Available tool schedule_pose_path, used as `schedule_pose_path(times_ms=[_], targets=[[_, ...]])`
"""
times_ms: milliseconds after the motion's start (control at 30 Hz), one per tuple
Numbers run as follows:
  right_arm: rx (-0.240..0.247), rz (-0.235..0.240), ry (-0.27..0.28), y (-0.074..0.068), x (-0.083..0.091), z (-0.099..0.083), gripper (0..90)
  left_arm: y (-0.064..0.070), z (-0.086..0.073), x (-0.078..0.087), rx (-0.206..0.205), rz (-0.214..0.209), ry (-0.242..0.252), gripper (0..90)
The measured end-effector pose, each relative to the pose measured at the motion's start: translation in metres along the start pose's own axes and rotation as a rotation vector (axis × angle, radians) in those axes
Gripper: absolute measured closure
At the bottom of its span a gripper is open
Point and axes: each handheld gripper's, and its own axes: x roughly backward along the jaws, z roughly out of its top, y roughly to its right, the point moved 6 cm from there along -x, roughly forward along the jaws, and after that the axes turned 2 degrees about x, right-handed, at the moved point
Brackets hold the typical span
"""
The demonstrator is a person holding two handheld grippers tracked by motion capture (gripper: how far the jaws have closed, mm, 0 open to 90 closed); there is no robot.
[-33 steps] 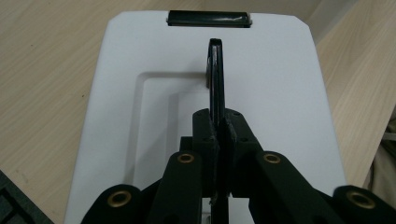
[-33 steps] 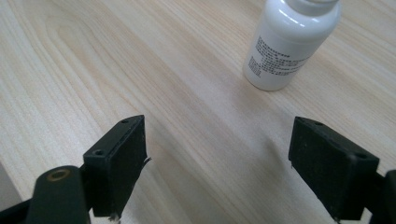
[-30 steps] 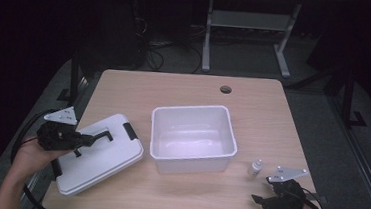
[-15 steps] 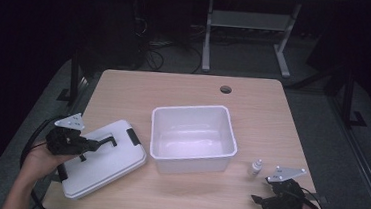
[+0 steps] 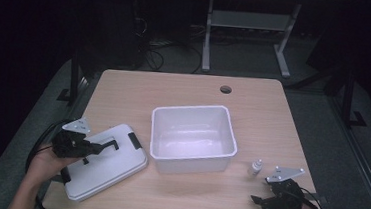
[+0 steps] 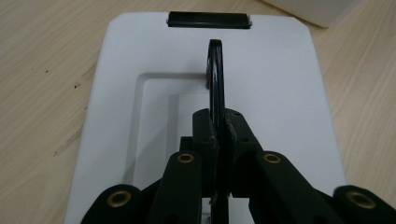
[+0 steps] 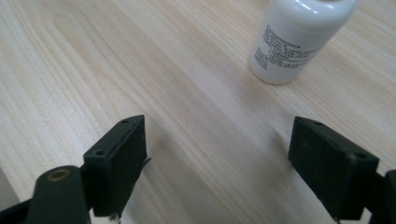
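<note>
Left gripper (image 6: 217, 140) is pinching the thin black handle (image 6: 215, 70) of the white plastic lid (image 5: 104, 161), jaws pressed tight on it. The lid is lying flat at the near left of the table (image 5: 184, 92). Right gripper (image 7: 217, 163) is hovering with jaws spread wide, a small white bottle (image 7: 299, 37) standing just ahead. The pale wood-grain tabletop is carrying a glossy white rectangular bin (image 5: 193, 137) mid-table; the room around is sitting dark.

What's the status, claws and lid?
Left claw shut on lid handle, lid flat on table. Right claw open, empty, short of small bottle. Tub open, nothing blocking.
</note>
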Motion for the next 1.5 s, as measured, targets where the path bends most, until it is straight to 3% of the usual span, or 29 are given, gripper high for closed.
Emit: schedule_pose_path(times_ms=[767, 1200, 1500], targets=[[-0.003, -0.006, -0.010, 0.001, 0.000, -0.001, 18.7, 0.006, -0.006, -0.008, 0.007, -0.003, 0.005, 82.1], [0.007, -0.017, -0.024, 0.003, 0.002, -0.002, 18.7, 0.017, 0.000, -0.002, 0.019, -0.016, 0.044, 65.9], [0.001, -0.019, -0.032, 0.005, 0.003, -0.006, 18.4, 0.022, 0.003, 0.000, 0.008, 0.009, 0.047, 58.3]])
